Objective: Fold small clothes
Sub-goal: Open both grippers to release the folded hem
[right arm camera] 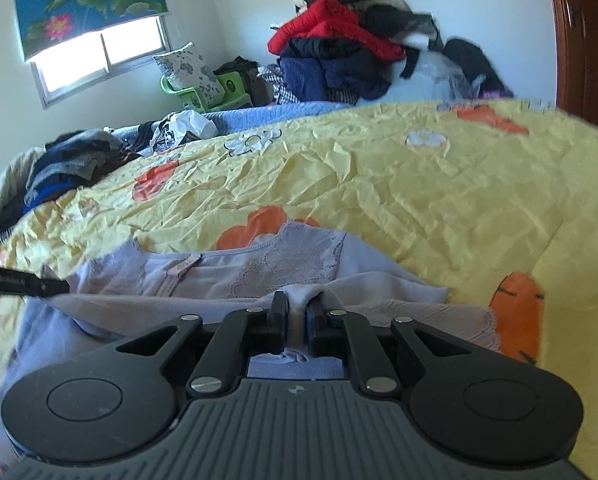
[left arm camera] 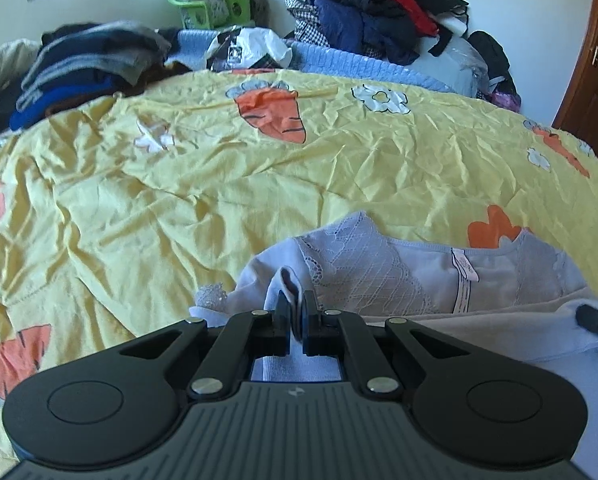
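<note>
Lilac lace-trimmed garment (left arm camera: 379,268) lies on your yellow carrot-print bedspread (left arm camera: 259,168). Your left claw (left arm camera: 295,312) is clamped tight on a fold of its fabric. Your right claw (right arm camera: 297,312) stands slightly apart with a fold between its pads, grip uncertain.

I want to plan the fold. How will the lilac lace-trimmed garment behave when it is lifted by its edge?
The lilac garment will likely be floppy: its fabric bunches between the fingers of the left hand-held gripper. It probably weighs little, being thin with open lace. The lace may snag, and it could drag on the wrinkled yellow bedcover.
</note>
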`<state>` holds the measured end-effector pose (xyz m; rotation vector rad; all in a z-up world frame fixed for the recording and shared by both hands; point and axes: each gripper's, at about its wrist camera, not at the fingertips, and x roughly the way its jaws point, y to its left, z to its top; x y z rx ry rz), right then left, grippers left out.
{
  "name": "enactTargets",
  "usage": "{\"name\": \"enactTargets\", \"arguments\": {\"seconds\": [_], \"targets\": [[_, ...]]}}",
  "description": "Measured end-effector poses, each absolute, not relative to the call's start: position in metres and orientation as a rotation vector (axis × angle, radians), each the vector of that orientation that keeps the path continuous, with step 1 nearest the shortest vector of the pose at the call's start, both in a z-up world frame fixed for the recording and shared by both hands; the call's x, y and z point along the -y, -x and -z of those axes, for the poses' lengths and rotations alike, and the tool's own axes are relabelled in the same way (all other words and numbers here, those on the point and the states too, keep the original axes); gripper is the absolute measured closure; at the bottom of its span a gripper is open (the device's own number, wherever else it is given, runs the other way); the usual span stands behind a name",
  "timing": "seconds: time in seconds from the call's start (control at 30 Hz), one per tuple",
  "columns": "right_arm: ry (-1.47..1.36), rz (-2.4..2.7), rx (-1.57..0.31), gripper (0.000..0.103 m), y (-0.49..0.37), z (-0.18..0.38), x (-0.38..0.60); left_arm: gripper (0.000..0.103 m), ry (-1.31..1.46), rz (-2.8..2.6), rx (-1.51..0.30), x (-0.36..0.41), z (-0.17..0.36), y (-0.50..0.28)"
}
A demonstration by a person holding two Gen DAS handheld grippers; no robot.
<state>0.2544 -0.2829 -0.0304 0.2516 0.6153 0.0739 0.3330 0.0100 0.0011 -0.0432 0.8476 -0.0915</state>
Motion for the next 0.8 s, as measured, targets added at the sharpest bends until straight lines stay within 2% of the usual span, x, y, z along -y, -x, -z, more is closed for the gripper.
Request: {"name": "enactTargets", "arguments": {"seconds": [0.13, 0.23, 0.3, 0.33, 0.4, 0.6, 0.77, 0.8], "targets": [[-0.391, -0.101, -0.643, 0.080, -0.267, 0.030, 0.299, 0.098, 0.101, 0.099, -0.882, -0.016, -0.001, -0.340], [-0.506, -0.120, -0.664, 0.069, -0.279, 0.034, 0.313, 0.095, 0.184, 0.113, -0.931, -0.025, 0.000, -0.349], [-0.566, -0.112, -0.668, 0.059, -0.287, 0.036, 0.321, 0.087, 0.251, 0.123, -0.965, -0.032, 0.000, -0.355], [-0.596, -0.102, -0.667, 0.057, -0.289, 0.038, 0.325, 0.083, 0.289, 0.129, -0.978, -0.036, 0.000, -0.358], [-0.639, -0.080, -0.667, 0.055, -0.294, 0.042, 0.330, 0.069, 0.323, 0.126, -0.975, -0.041, -0.001, -0.362], [-0.530, -0.030, -0.611, 0.053, -0.286, 0.035, 0.326, 0.066, 0.230, 0.046, -0.882, -0.044, -0.012, -0.360], [-0.336, -0.114, -0.548, 0.055, -0.273, 0.015, 0.308, 0.066, 0.030, 0.052, -0.825, -0.033, -0.016, -0.342], [-0.294, -0.177, -0.570, 0.051, -0.273, 0.014, 0.301, 0.065, -0.018, 0.062, -0.810, -0.028, -0.016, -0.337]]}}
